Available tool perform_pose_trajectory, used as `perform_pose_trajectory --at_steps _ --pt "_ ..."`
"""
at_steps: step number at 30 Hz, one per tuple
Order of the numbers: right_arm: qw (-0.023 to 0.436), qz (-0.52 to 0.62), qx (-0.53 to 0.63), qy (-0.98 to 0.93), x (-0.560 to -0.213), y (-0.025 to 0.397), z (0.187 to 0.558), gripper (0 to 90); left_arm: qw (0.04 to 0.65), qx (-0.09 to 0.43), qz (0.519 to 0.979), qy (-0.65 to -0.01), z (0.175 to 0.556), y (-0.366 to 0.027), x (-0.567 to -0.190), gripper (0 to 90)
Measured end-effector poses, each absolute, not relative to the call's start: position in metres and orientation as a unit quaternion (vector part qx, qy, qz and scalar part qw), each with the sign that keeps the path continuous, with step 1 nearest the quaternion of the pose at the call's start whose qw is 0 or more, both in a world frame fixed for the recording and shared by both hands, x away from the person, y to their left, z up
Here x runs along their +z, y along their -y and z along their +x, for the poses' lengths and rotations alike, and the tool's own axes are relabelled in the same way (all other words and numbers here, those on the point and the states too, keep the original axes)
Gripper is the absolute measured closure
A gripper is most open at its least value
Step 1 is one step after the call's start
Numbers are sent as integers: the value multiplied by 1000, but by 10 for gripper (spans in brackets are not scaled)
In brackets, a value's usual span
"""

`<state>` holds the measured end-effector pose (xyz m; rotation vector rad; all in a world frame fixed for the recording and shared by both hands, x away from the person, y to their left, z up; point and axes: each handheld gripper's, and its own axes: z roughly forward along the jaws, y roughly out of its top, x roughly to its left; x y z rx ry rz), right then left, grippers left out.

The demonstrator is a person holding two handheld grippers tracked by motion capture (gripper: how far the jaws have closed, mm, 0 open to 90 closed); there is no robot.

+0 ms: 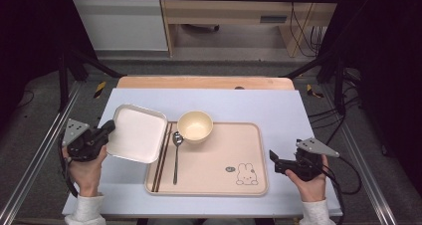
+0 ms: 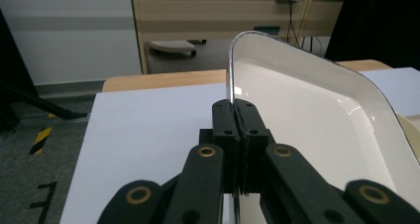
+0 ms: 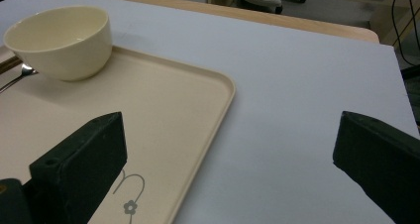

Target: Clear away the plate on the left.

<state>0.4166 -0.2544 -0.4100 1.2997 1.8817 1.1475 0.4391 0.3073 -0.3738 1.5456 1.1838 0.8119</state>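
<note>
Left gripper [image 1: 107, 130]: my jaws clamped on white plate [image 1: 137, 133] rim | right gripper [image 1: 274, 161]: jaws apart, beside beige tray [image 1: 249, 135] | pale bench [image 1: 249, 103], grey carpeted floor [image 1: 30, 130]

White square plate [image 1: 137, 133], cream bowl [image 1: 195, 126], beige tray [image 1: 209, 182] with rabbit print [image 1: 246, 174], silver spoon [image 1: 176, 150], black tools

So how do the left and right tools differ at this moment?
The left tool is shut on the rim of the white square plate, holding it tilted; the right tool is open and holds nothing. The left sits beside the tray's left edge, the right beside its right edge. Both have black jaws.
</note>
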Motion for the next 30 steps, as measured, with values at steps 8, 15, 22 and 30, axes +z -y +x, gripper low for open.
perform_pose_trajectory --at_steps 8,15,22,30 --pt "288 485 428 -706 -410 254 416 5 502 325 652 -466 435 -289 -369 889" --pt "288 480 428 -710 -409 252 416 5 507 314 666 -449 434 -273 -369 889" --pt "286 479 428 -711 -409 251 416 5 504 308 681 -433 433 -256 -369 889" --pt "285 478 427 -713 -409 251 416 5 497 306 699 -413 431 -238 -369 890"
